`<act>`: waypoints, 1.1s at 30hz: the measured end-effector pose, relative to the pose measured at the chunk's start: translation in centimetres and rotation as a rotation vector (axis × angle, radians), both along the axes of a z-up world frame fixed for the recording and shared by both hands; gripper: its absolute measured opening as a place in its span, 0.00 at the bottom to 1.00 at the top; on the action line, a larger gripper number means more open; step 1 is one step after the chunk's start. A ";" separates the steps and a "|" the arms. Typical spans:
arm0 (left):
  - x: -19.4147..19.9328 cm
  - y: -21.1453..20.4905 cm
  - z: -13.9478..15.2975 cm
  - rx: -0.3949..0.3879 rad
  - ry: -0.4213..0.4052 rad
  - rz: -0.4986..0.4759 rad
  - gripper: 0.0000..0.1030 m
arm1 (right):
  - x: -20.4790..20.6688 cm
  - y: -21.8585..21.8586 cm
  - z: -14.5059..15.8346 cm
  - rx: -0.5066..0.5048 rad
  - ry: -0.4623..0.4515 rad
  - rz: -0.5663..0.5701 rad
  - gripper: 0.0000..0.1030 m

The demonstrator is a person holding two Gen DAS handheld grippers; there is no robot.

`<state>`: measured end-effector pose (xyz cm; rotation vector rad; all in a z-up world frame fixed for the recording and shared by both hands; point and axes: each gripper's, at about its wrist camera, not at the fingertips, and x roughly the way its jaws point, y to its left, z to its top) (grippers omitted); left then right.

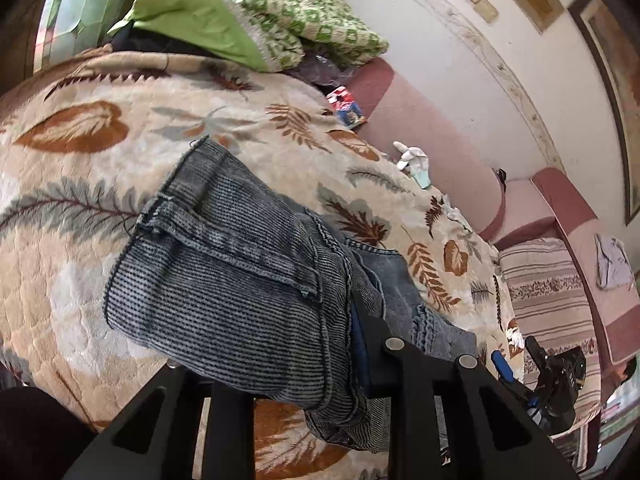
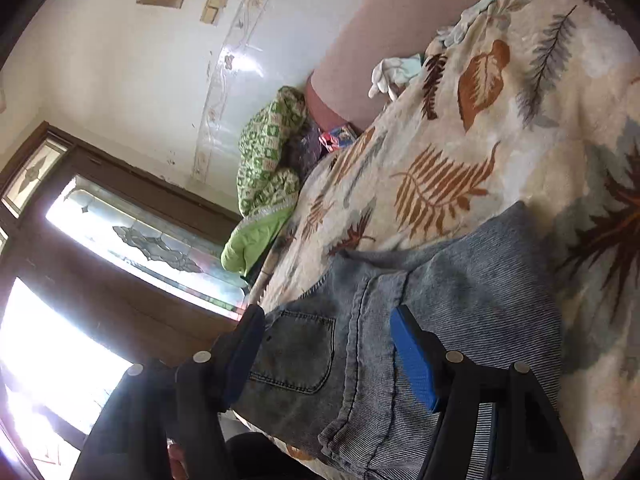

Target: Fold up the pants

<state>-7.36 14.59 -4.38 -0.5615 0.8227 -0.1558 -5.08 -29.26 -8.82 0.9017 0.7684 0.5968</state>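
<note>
In the left wrist view, the grey-blue ribbed denim pants (image 1: pixel 248 280) are being held up over the cream leaf-patterned blanket (image 1: pixel 80 160), clenched by the left gripper (image 1: pixel 356 352) at five o'clock.

In the right wrist view, the right gripper (image 2: pixel 328 352) is being kept released, its jaws straddling the pants (image 2: pixel 360 360) at six o'clock.

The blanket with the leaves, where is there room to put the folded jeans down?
Bare blanket lies between the jeans and the green pillow. The wall side is crowded: white gloves and a small colourful packet.
</note>
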 end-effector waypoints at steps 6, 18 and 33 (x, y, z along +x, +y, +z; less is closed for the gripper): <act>-0.3 -3.5 3.2 0.074 -0.082 -0.094 0.25 | -1.3 -4.9 0.4 0.048 -0.006 -0.125 0.67; -1.6 -15.0 7.5 0.222 -0.220 -0.408 0.24 | -1.7 -8.0 -0.2 0.090 0.058 -0.215 0.67; -0.7 -29.0 -1.1 0.312 0.008 -0.773 0.36 | -5.9 -16.4 1.5 0.192 -0.030 -0.398 0.67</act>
